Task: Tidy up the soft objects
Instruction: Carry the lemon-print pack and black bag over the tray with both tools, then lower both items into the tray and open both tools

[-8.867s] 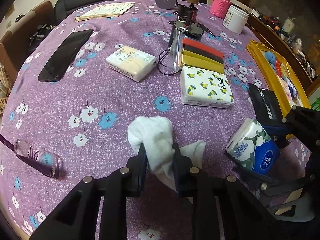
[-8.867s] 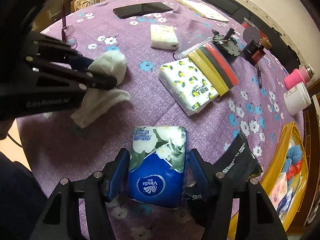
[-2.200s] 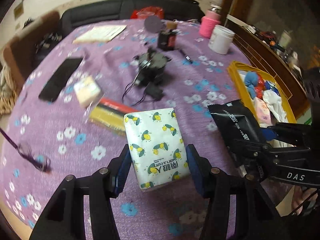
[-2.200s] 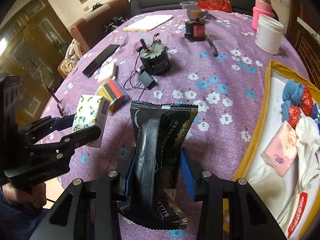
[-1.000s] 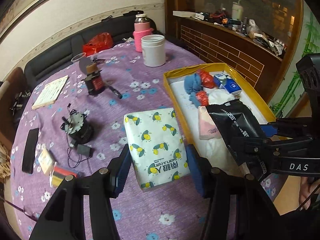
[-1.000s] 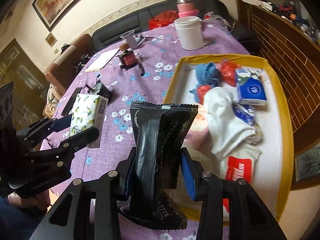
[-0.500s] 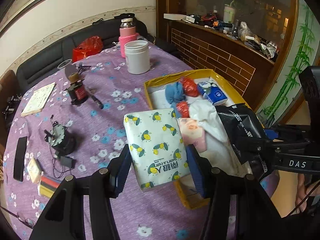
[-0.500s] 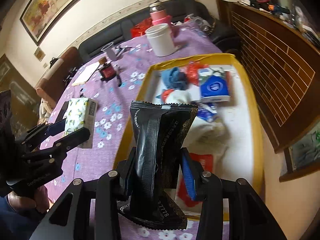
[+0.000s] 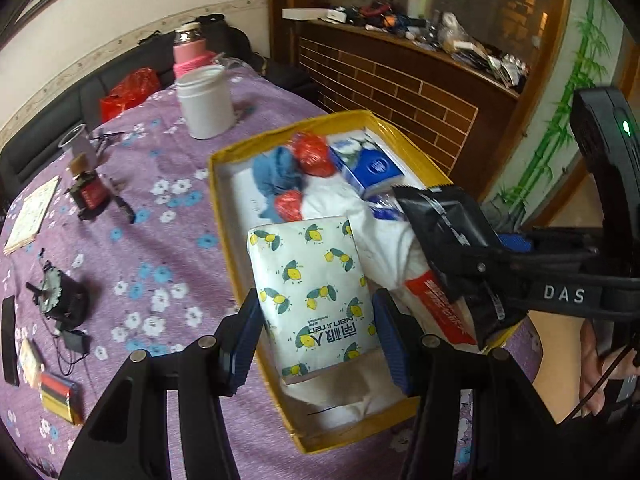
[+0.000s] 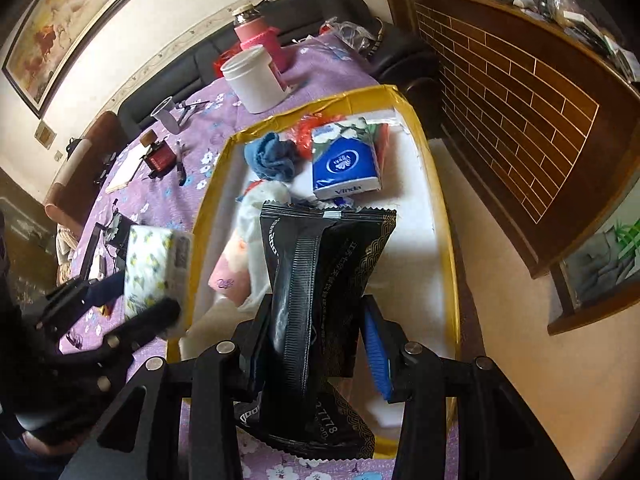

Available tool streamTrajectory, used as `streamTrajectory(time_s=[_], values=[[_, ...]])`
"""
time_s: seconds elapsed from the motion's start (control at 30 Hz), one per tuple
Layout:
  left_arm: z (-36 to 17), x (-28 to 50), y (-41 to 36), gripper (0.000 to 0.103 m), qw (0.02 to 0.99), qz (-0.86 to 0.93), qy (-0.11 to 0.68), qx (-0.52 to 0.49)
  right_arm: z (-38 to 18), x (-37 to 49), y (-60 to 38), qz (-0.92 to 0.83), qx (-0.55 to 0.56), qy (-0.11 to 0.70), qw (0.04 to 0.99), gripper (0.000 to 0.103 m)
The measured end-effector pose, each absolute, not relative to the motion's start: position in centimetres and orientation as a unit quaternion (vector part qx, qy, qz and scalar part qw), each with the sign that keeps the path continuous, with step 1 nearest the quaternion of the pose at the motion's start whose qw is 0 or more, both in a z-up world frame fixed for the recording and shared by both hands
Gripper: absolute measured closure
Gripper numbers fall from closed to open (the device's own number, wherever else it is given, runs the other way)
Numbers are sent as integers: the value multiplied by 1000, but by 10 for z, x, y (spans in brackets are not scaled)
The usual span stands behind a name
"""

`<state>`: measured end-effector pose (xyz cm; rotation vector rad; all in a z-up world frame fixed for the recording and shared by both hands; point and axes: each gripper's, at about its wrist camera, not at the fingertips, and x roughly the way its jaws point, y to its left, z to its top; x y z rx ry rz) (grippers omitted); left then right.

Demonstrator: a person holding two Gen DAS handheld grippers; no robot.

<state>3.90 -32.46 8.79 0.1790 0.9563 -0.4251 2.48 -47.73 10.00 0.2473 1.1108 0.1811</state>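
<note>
Both grippers hold packs above the yellow tray.
Left wrist: the left gripper is clamped on the lemon-print tissue pack, held over the tray on the purple table.
Right wrist: the right gripper pinches the black pouch over the tray's white cloth and blue tissue pack.

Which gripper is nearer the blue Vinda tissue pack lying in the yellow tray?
Right. The right gripper, shut on the black packet, is just short of the Vinda pack; the left gripper, holding the lemon-print pack, hangs farther back.
</note>
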Motion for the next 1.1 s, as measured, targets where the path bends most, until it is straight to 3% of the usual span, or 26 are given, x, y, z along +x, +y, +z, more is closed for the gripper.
streamTrajectory(time_s=[1.1], values=[[57,43,-347,49,840,-217,483,118,73,71,-483,70,97,532,839,56]])
